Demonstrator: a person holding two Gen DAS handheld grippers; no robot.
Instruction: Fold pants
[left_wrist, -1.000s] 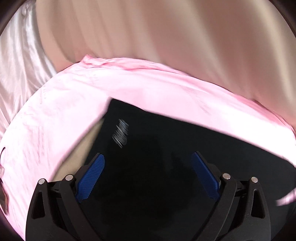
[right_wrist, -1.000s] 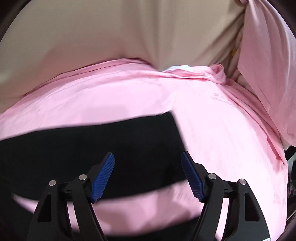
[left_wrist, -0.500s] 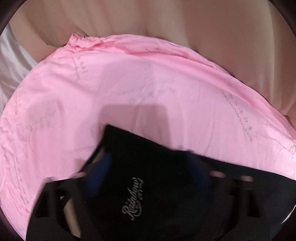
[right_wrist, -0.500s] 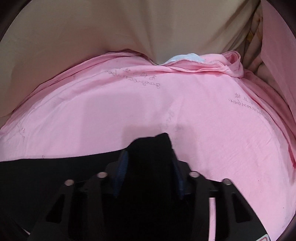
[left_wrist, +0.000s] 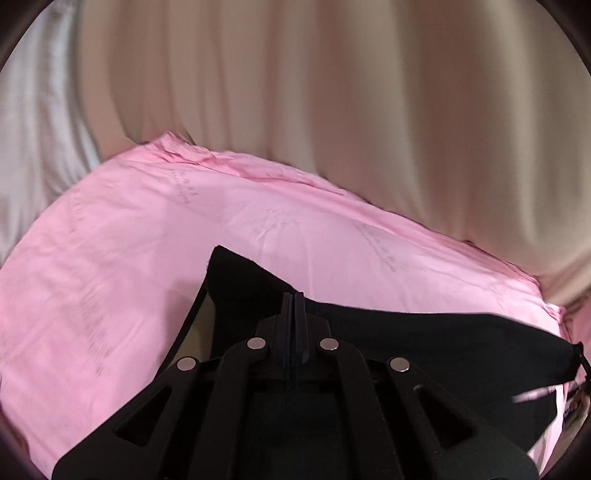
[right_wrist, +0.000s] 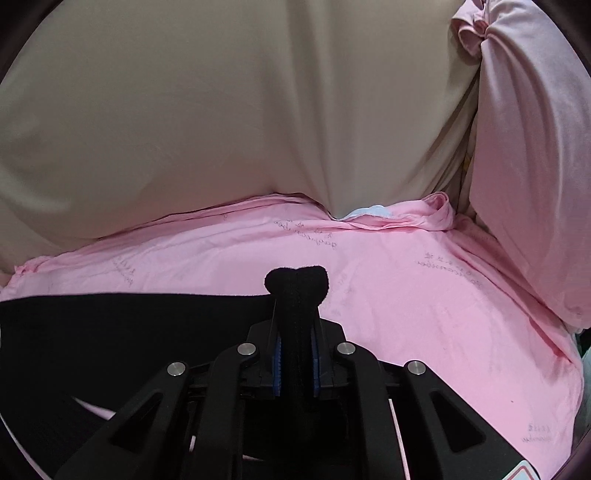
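Observation:
The black pants (left_wrist: 424, 343) lie on a pink sheet (left_wrist: 147, 258) and are lifted at one edge. My left gripper (left_wrist: 294, 301) is shut on the pants' edge; a corner of the cloth (left_wrist: 236, 273) sticks out left of the fingertips and the rest stretches away to the right. In the right wrist view, my right gripper (right_wrist: 296, 314) is shut on a bunched corner of the pants (right_wrist: 296, 282) that pokes up between the blue pads (right_wrist: 277, 363). The pants (right_wrist: 110, 332) stretch away to the left.
The pink sheet (right_wrist: 443, 314) covers a bed. Beige curtains (left_wrist: 332, 110) hang right behind it, also in the right wrist view (right_wrist: 221, 110). A pink pillow or bundle (right_wrist: 528, 184) stands at the bed's right end. White cloth (left_wrist: 33, 147) hangs at far left.
Both grippers went from open above the pants to shut on the pants' edge. The pinched edge has risen off the sheet, and both views now tilt up toward the curtains.

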